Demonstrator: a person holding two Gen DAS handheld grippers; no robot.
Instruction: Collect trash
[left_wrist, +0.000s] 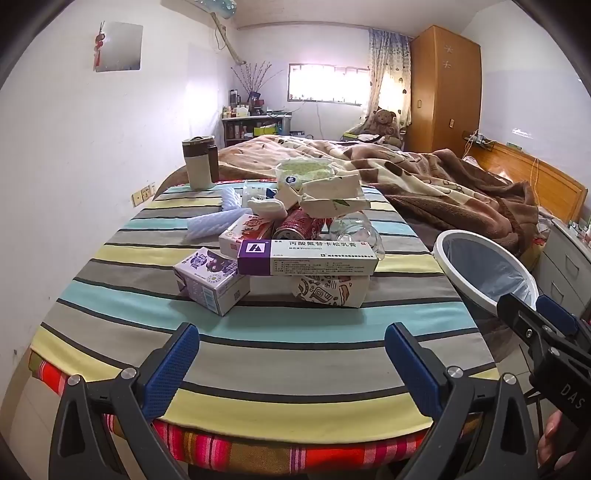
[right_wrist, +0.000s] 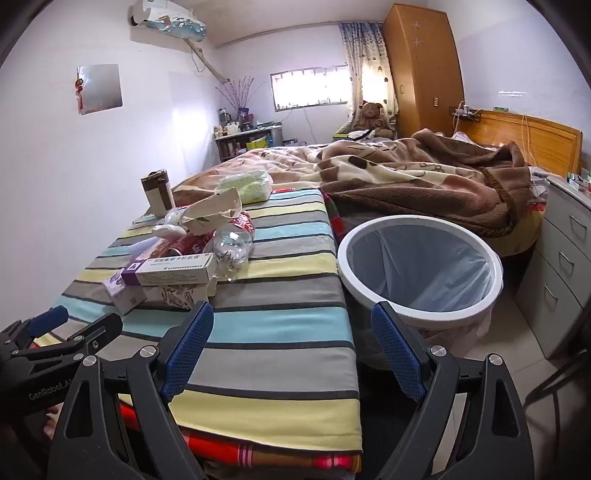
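Left wrist view: your left tool (left_wrist: 291, 363) hangs over the near tabletop (left_wrist: 258, 354) edge, jaws wide apart, nothing between them.
Right wrist view: your right tool (right_wrist: 291, 343) is likewise spread wide and empty, straddling the tabletop's right edge and the bin (right_wrist: 421, 269).
Trash: a heap mid-tabletop, straight ahead of your left tool and up-left of your right.
Top item: the purple-and-white box (left_wrist: 308, 256) lies on a patterned carton (left_wrist: 328, 291), its long axis running left to right across your left tool's line.
Beside it: a purple carton (left_wrist: 210, 278) to the left; a red can (left_wrist: 299, 225) and a clear bottle (left_wrist: 354, 232) behind.
Bin: lined, open, just beside the tabletop's right edge.
Nearer hand: judged, your left for the box, your right for the bin.
Progress: judged, nothing collected yet.
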